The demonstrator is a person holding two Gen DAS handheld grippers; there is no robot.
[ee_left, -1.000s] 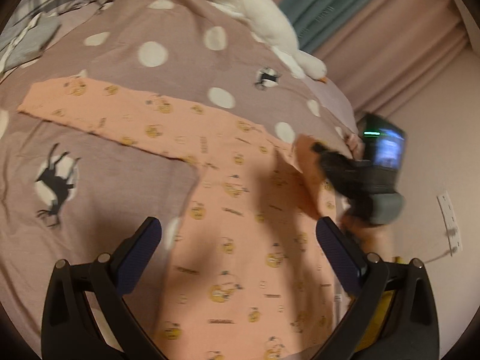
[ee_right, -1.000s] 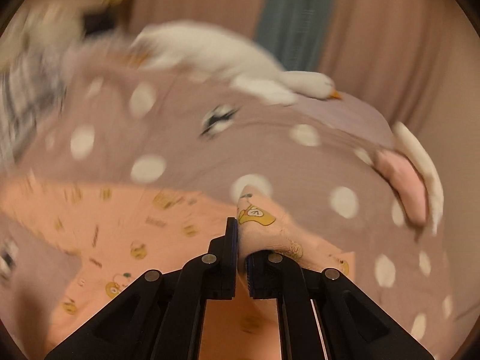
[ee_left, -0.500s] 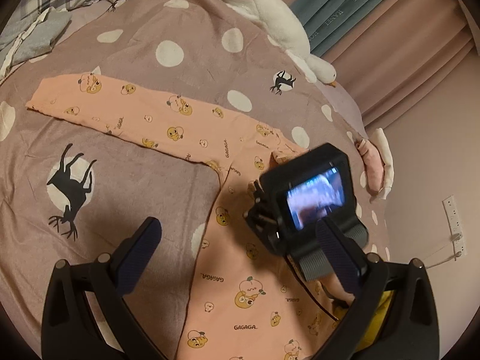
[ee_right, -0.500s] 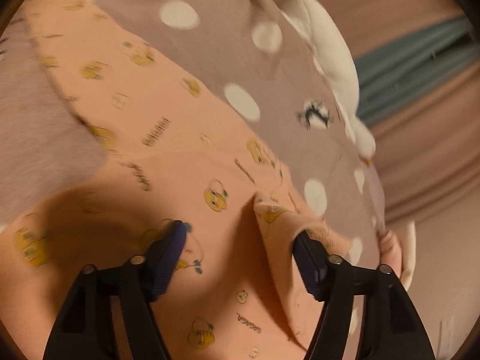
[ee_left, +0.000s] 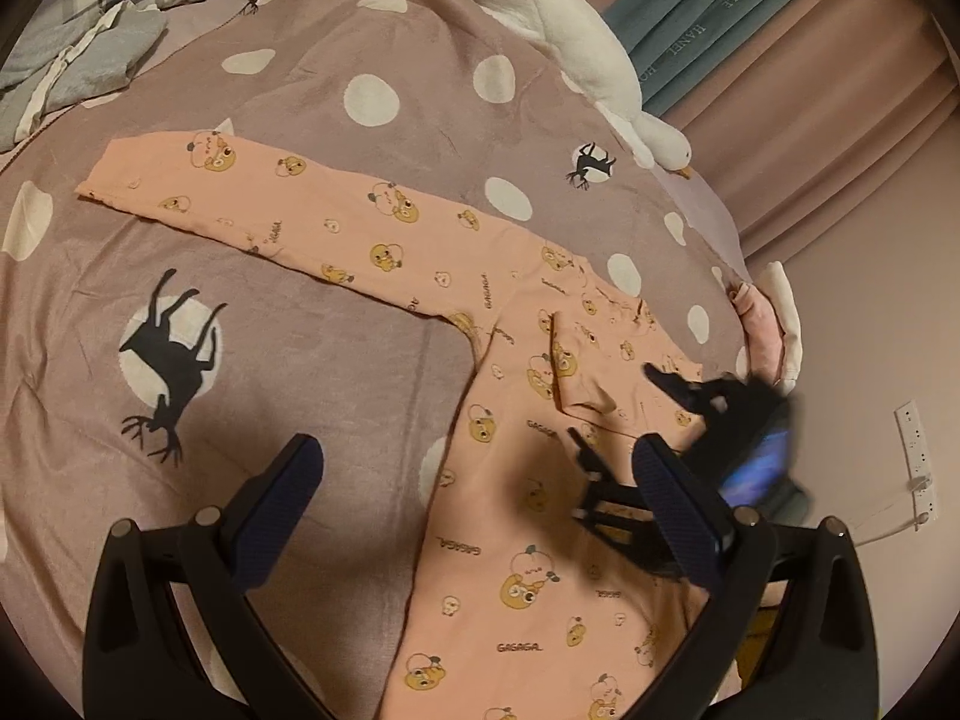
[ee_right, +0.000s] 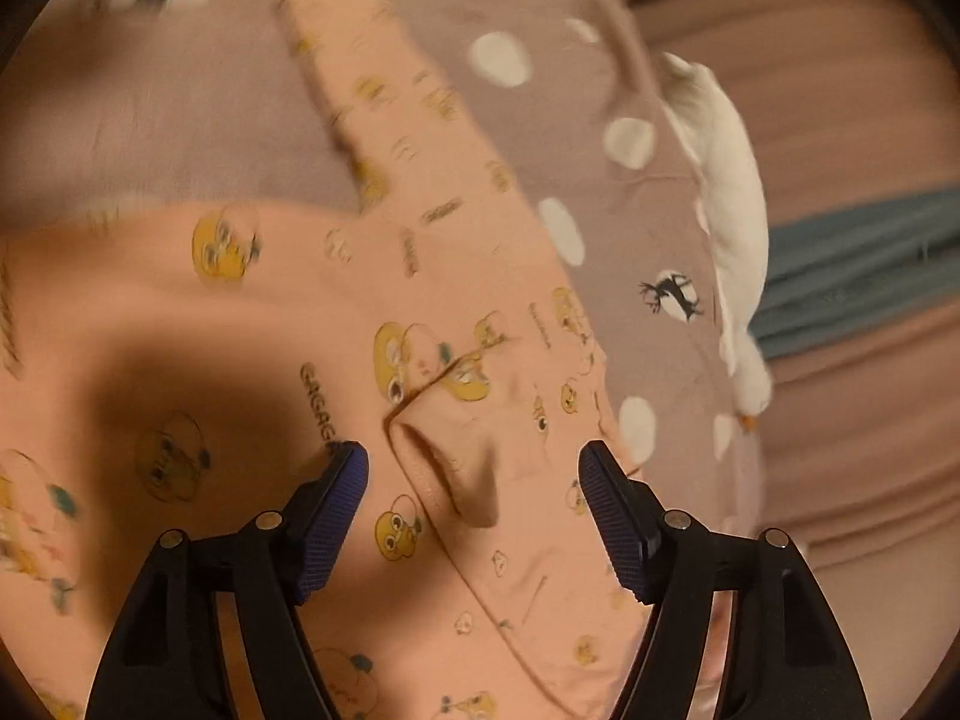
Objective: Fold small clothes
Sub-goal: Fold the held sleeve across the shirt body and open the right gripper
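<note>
**Sleeve folded in, both tools empty**

The left tool hangs over the bedspread with its jaws wide apart and nothing between them; the right tool has just been opening, jaws now spread and clear of the cloth, the folded sleeve lying loose between them; the peach top lies flat on the bed, one sleeve folded over its chest, the other stretched out left; beyond it rests a white plush goose.
</note>
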